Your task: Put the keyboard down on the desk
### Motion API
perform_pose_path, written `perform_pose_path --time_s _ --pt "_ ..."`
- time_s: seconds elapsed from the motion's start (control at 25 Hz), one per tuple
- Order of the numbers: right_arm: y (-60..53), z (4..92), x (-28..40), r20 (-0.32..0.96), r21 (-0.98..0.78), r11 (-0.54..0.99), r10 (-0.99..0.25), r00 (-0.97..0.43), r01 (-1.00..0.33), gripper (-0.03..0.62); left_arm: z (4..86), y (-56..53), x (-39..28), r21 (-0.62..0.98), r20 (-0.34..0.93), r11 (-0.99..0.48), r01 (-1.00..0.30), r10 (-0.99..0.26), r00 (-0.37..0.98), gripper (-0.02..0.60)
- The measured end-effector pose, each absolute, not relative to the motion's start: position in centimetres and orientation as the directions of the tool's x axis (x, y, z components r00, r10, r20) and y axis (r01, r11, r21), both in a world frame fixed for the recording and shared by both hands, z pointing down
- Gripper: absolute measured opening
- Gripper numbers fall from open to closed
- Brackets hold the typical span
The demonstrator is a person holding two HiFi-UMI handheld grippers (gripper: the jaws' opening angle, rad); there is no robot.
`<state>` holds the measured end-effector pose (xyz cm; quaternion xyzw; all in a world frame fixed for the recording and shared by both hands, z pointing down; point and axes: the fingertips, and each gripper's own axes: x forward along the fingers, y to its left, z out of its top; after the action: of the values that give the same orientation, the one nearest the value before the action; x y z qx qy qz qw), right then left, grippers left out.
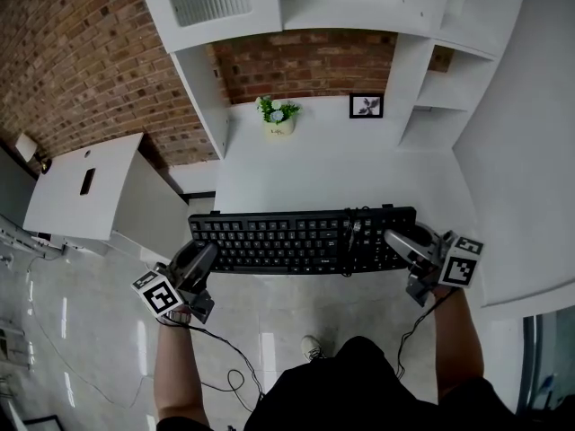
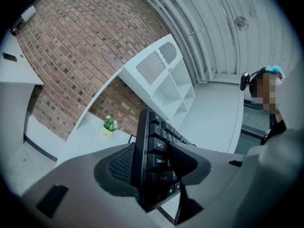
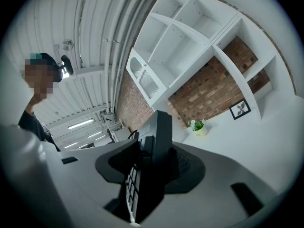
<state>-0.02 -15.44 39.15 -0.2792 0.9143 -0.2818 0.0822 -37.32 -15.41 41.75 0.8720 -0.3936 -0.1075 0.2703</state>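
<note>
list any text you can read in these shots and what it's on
"Tab": on the Tab key of the keyboard, left gripper view.
"CapsLock": on the CapsLock key just below it.
Other key legends: too small or blurred to read in every view.
Print on the plant pot: too small to read.

One keyboard (image 1: 287, 241) is counted. Two grippers are seen: the left gripper (image 1: 207, 254) and the right gripper (image 1: 400, 241). One desk (image 1: 323, 173) is counted, with one potted plant (image 1: 278, 115) and one framed picture (image 1: 366, 106) found on it. One white side table (image 1: 108, 173) is counted beside the desk, at the left.
</note>
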Motion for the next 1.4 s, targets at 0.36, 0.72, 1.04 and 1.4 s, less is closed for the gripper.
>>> perform_pose_path --time_s 0.36,0.72,1.04,1.4 --pt "-15.8 39.5 0.5 -0.003 -0.562 0.691 -0.552 -0.834 -0.455 0.181 41.7 -15.4 -36.8 0.545 0.030 -0.543 -0.639 -0.749 0.662 0.225" --pt "-26.5 41.6 1.7 0.008 -0.600 0.681 -0.520 -0.854 -0.420 0.183 42.9 -24.6 -35.6 0.551 0.070 -0.494 -0.672 -0.776 0.627 0.225" --pt "-33.5 44.5 3.2 0.030 -0.624 0.669 -0.497 -0.867 -0.405 0.186 45.3 -30.5 -34.0 0.562 0.103 -0.456 -0.690 -0.789 0.606 0.225" --pt "-44.8 50.8 4.9 0.051 -0.672 0.636 -0.471 -0.881 -0.379 0.187 50.8 -40.5 -32.2 0.582 0.173 -0.389 -0.714 -0.799 0.576 0.225"
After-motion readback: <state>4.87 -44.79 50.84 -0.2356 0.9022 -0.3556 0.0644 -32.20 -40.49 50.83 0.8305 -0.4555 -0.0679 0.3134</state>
